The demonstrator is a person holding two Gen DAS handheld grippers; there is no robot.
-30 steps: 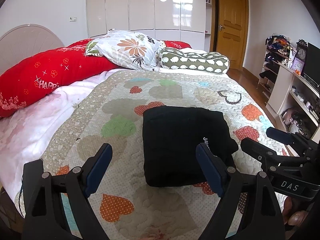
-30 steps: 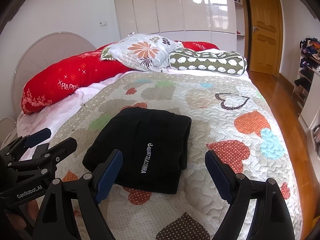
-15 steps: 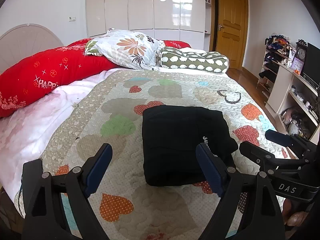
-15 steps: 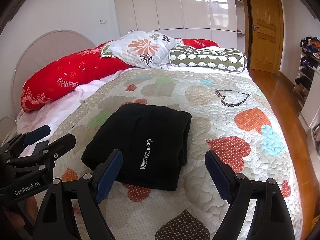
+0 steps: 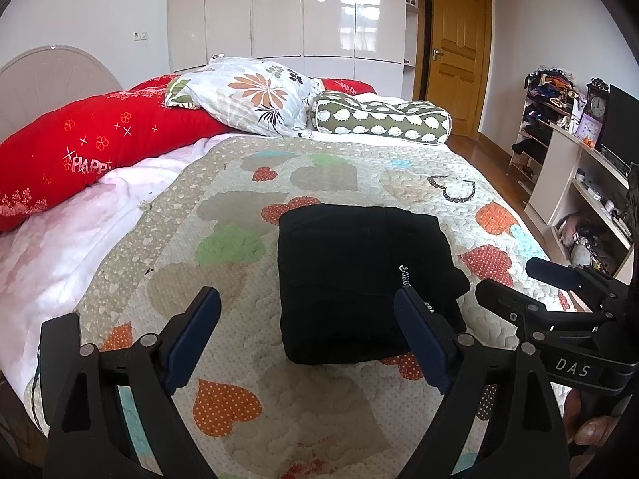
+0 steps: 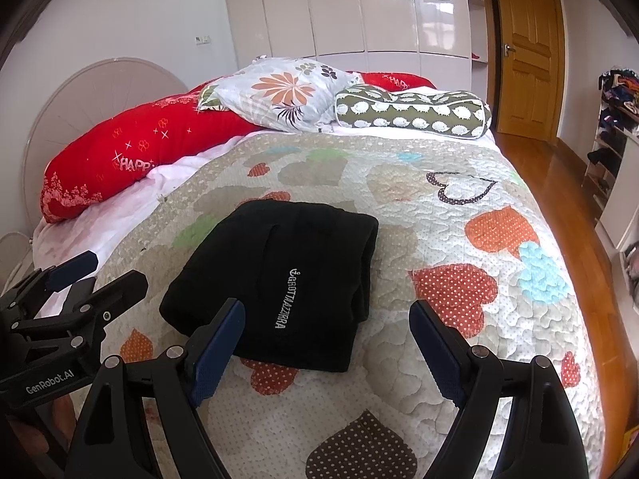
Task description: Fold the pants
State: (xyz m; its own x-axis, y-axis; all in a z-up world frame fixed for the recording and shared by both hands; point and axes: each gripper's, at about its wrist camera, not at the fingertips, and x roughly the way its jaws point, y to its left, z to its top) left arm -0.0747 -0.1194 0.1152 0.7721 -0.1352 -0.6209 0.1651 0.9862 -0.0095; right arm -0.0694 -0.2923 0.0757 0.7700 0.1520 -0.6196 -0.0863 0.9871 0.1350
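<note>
A bedroom with glossy white wardrobe doors (image 5: pixel 303 8) and a wooden door (image 6: pixel 527 44) holds a bed covered by a beige quilted bedspread with coloured heart patches (image 5: pixel 247 207). The left gripper (image 5: pixel 307 333) hangs above the near end of that bedspread, its blue-padded jaws spread wide with nothing between them. Its right finger overlaps the near right corner of the folded black pants (image 5: pixel 359 275) in the left wrist view; whether it touches the cloth cannot be told. The right gripper (image 6: pixel 327 353) is likewise spread apart and empty, above the quilt just beside the near edge of the pants (image 6: pixel 279 283).

The pants lie as a compact, roughly rectangular bundle in the middle of the bedspread, white lettering along one side facing up. Each gripper shows at the edge of the other's view, the two side by side and apart.

Farther off, at the head of the bed, a long red bolster printed with white stars (image 5: pixel 80 147) lies along the left, a white floral pillow (image 6: pixel 279 92) leans on it, and an olive cylindrical cushion with white hedgehog shapes (image 6: pixel 415 113) rests to the right. Open shelves crowded with clutter (image 5: pixel 559 119) line the right wall.
</note>
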